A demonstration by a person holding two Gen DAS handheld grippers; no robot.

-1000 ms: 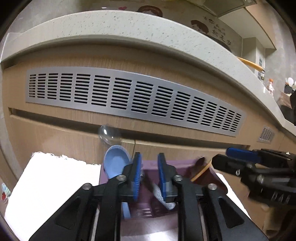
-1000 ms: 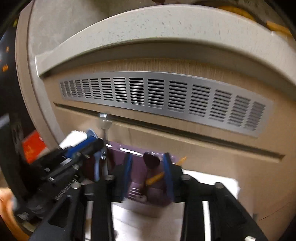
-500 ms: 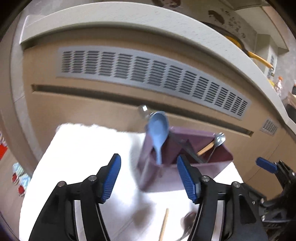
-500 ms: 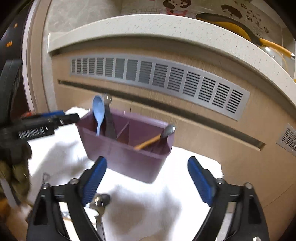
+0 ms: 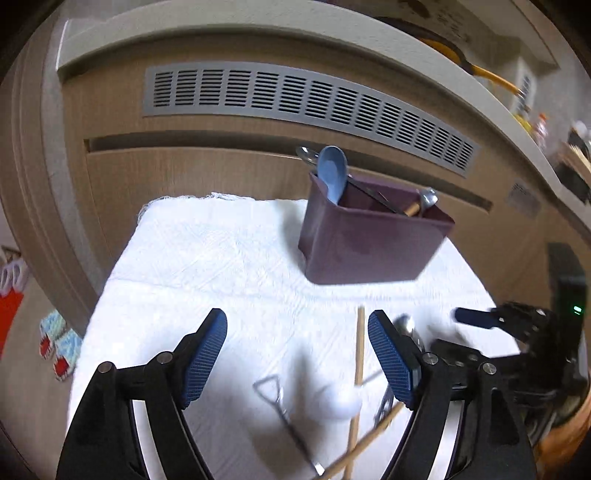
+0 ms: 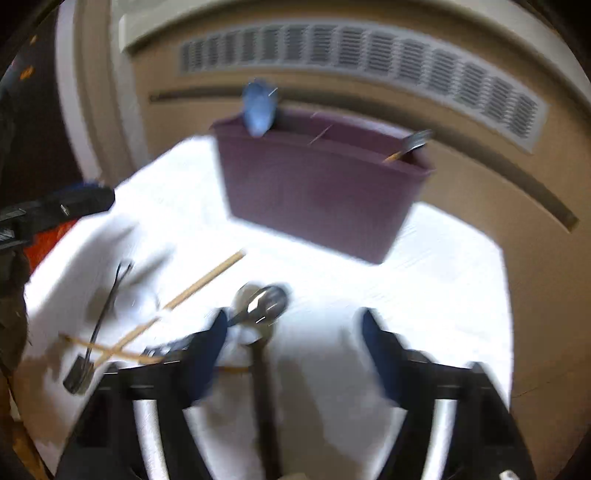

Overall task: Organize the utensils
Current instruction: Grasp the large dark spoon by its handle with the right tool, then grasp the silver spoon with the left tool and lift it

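Note:
A purple utensil holder stands on a white cloth; it also shows in the right wrist view. It holds a blue spoon, a metal spoon and a wooden chopstick. Loose on the cloth lie wooden chopsticks, a metal spoon and a thin dark utensil. My left gripper is open and empty above the cloth. My right gripper is open over the loose metal spoon, blurred.
A wooden cabinet front with a grey vent grille rises behind the cloth, under a pale counter edge. The cloth's left edge drops off to the floor.
Both grippers have opened wide and pulled back from the purple holder toward the near side of the cloth. The loose utensils have come into view.

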